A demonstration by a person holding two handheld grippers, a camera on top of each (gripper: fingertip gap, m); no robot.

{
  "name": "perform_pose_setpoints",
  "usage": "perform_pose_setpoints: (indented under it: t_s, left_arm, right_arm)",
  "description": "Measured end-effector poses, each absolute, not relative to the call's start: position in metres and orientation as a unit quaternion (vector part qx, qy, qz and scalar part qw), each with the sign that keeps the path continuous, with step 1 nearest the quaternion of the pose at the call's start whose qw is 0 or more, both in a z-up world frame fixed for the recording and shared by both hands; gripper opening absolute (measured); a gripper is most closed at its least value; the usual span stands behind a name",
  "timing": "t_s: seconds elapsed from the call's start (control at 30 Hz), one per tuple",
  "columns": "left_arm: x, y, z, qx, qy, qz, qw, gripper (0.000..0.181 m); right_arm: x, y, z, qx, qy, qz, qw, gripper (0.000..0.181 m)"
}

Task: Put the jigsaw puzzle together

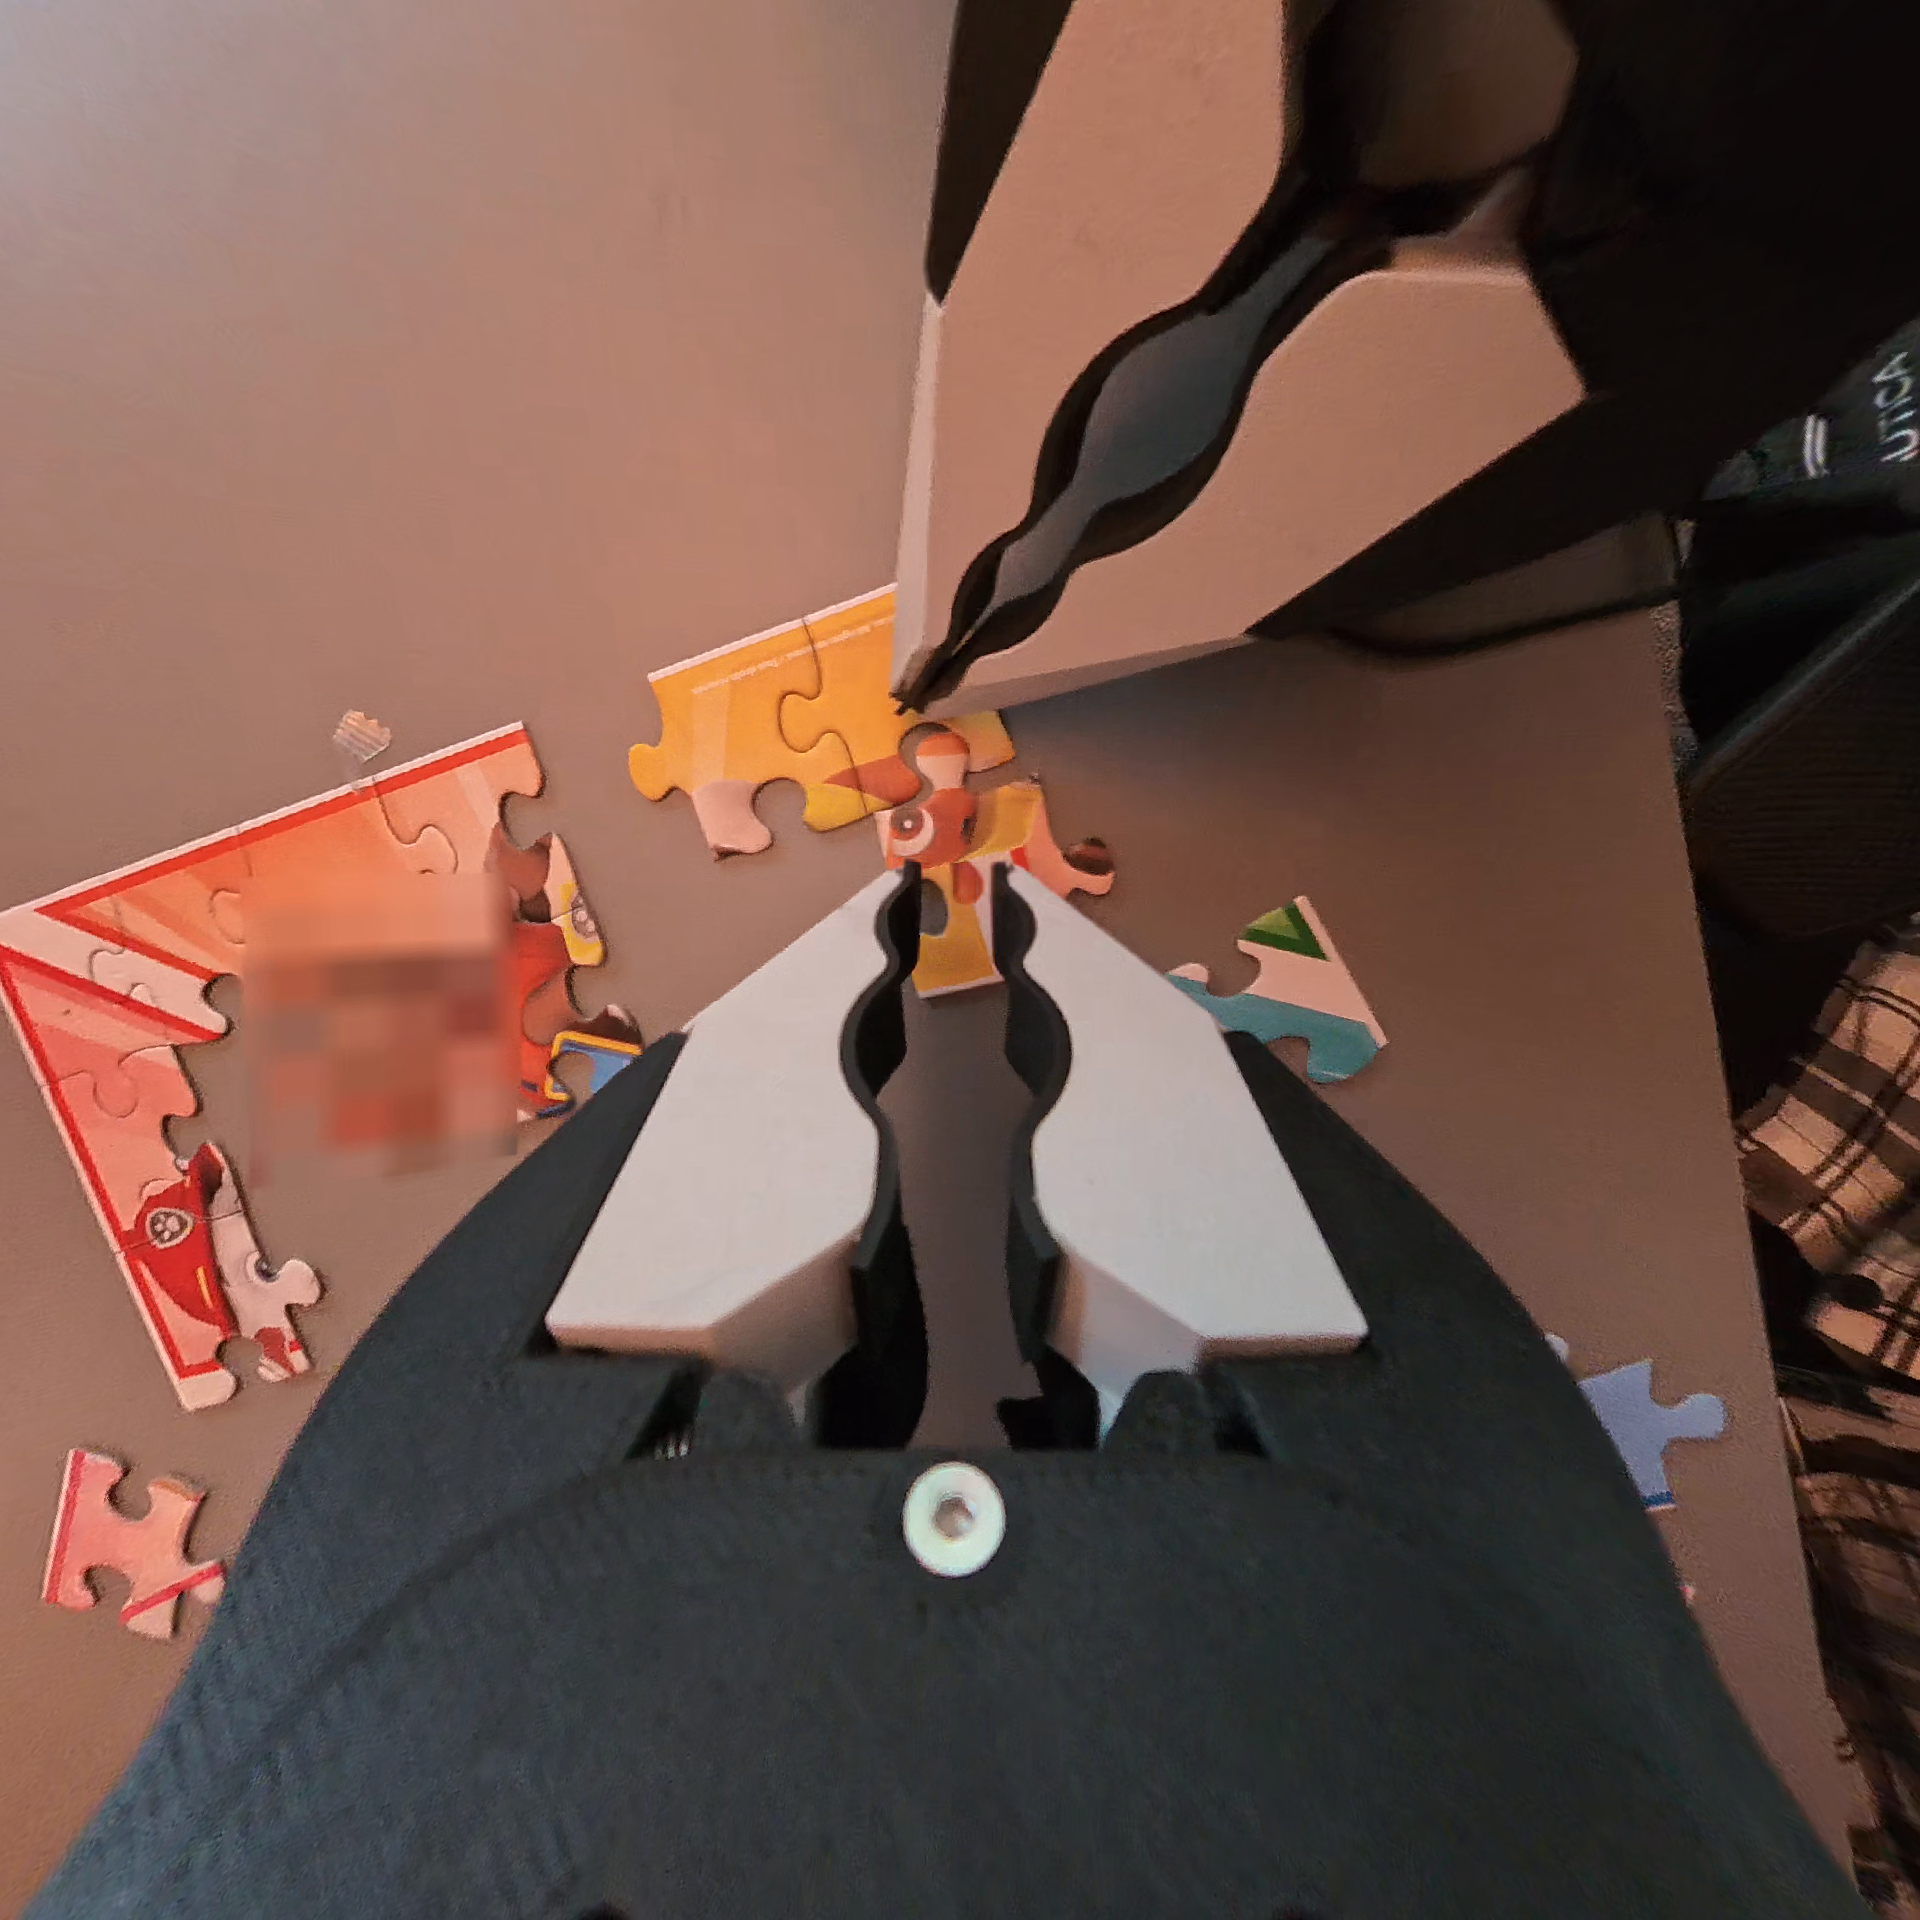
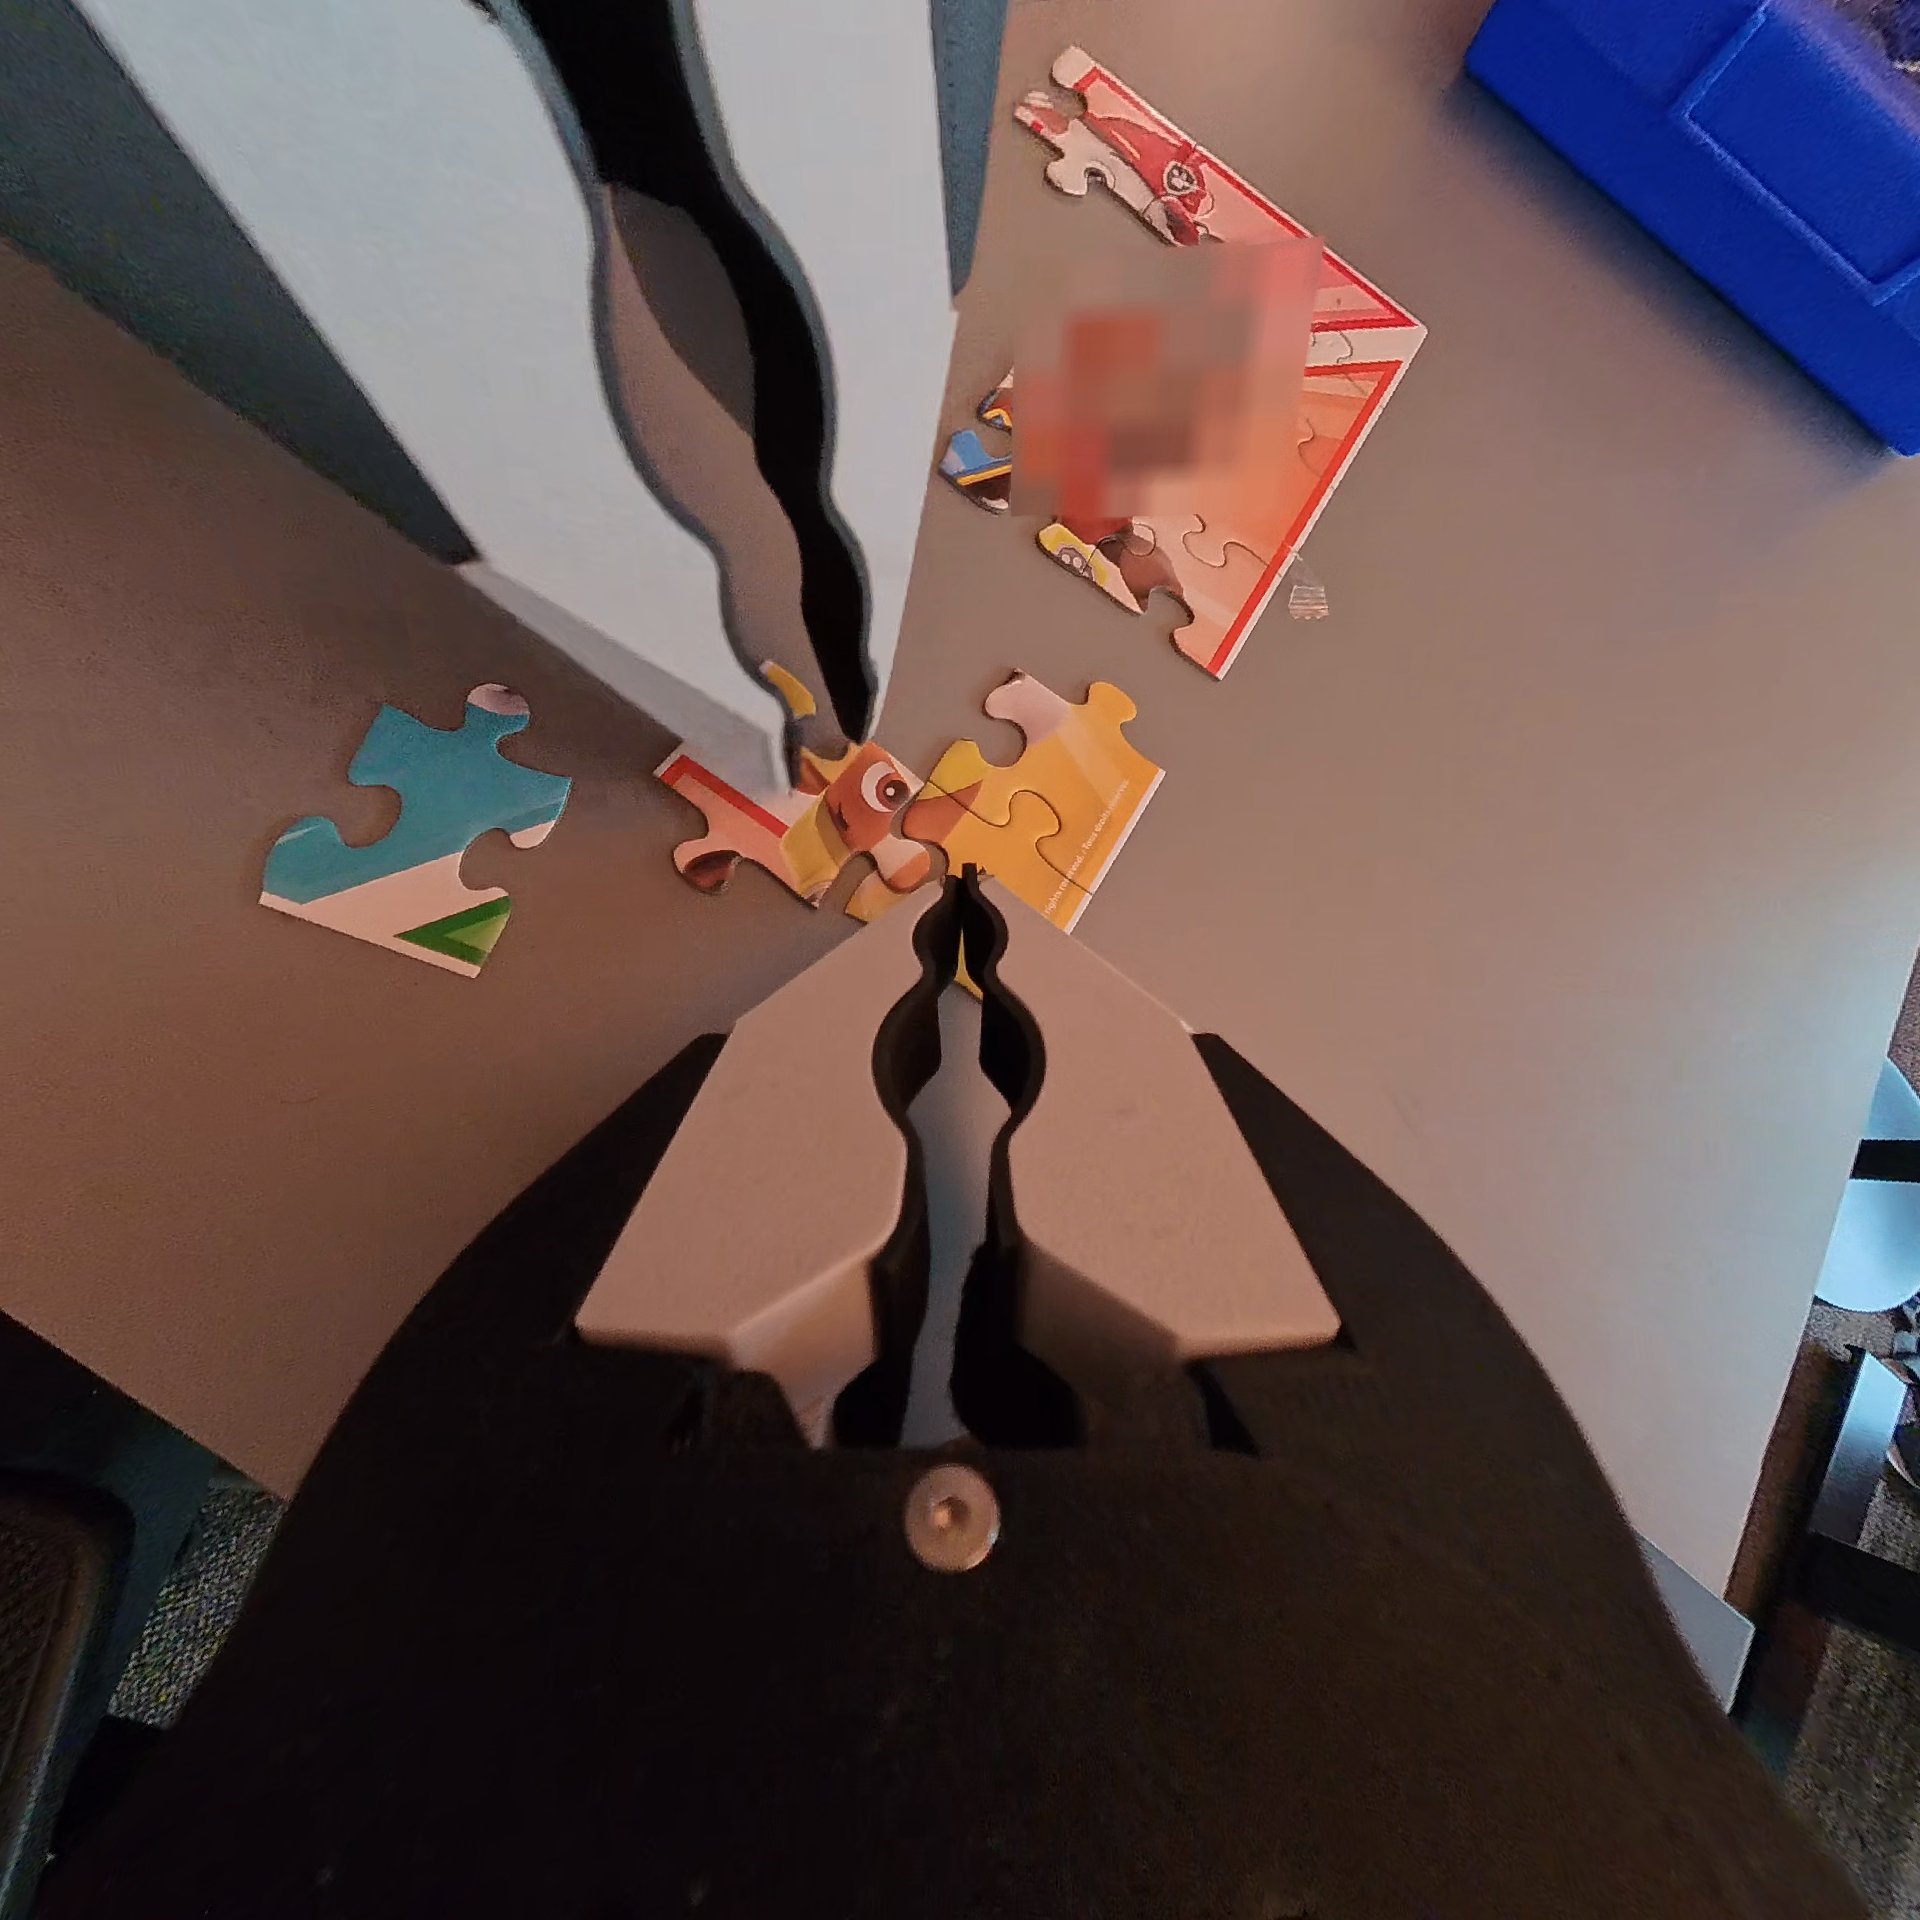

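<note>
A yellow joined cluster [image 1: 769,727] [image 2: 1049,821] lies mid-table. A piece with an orange dog face [image 1: 940,831] [image 2: 862,800] sits against its edge, and a red-edged piece [image 1: 1081,862] [image 2: 717,831] lies beside that. My left gripper [image 1: 953,878] [image 2: 824,753] has its jaws slightly apart, with the tips down over the dog piece. My right gripper [image 2: 963,878] [image 1: 914,698] is shut, its tips touching the yellow cluster from the opposite side. A large orange-red assembled corner section [image 1: 135,1039] [image 2: 1340,416] lies apart on the table.
Loose pieces lie around: a teal and white one [image 1: 1299,997] [image 2: 416,831], a pink one [image 1: 125,1538] and a pale blue one [image 1: 1642,1423]. A blue bin [image 2: 1745,177] stands at the far corner. The table edge and plaid fabric [image 1: 1839,1143] are close by. Only a small space, under 4 cm, lies between the two pairs of fingers.
</note>
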State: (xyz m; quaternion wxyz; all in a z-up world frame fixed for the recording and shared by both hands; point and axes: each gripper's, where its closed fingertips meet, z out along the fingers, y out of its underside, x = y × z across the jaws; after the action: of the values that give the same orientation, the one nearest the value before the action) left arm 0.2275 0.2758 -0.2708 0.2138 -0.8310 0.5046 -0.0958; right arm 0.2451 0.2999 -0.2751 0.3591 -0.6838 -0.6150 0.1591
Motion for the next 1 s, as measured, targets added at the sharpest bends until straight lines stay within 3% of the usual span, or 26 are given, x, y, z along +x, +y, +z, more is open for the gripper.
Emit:
perform_pose_setpoints:
  t_s: [1.0]
  left_arm:
    - [0.2287, 0.273, -0.2776, -0.875, 0.405, -0.106, 0.243, 0.004]
  right_arm:
    - [0.2431, 0.2989, -0.2743, -0.676, -0.619, 0.153, 0.37, 0.0]
